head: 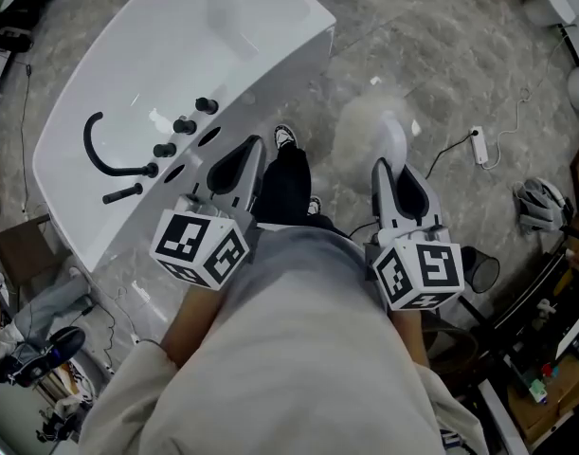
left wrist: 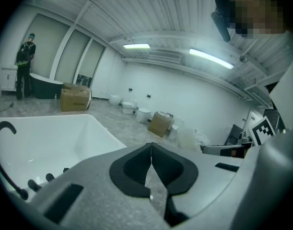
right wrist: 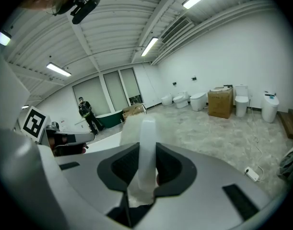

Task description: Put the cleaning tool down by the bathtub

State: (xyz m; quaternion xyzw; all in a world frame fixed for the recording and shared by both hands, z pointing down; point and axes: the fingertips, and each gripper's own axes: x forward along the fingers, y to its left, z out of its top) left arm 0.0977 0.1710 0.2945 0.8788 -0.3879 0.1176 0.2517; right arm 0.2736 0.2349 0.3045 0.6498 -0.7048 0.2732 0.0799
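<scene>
In the head view, the right gripper (head: 384, 167) carries the cleaning tool (head: 370, 129), a fluffy pale head on a white handle. The tool hangs over the grey floor (head: 431, 55), just beside the outer wall of the bathtub (head: 294, 69). Its long axis runs straight forward out of the jaws. The left gripper (head: 249, 152) is nearer to the bathtub, at its rim by the black taps (head: 185, 126). Bare floor lies open on the far side of the tool from the bathtub, and a power strip (head: 478, 145) with its cable lies further out. A shoe (head: 285, 137) stands close to the wall.

In the left gripper view, the left gripper's (left wrist: 151, 146) jaws are together with nothing between them, and the bathtub (left wrist: 45, 138) is to their left.

In the right gripper view, the right gripper's (right wrist: 147, 153) jaws are clamped on the tool's handle (right wrist: 147, 138). I judge that the tool must go down and slightly towards the bathtub.
</scene>
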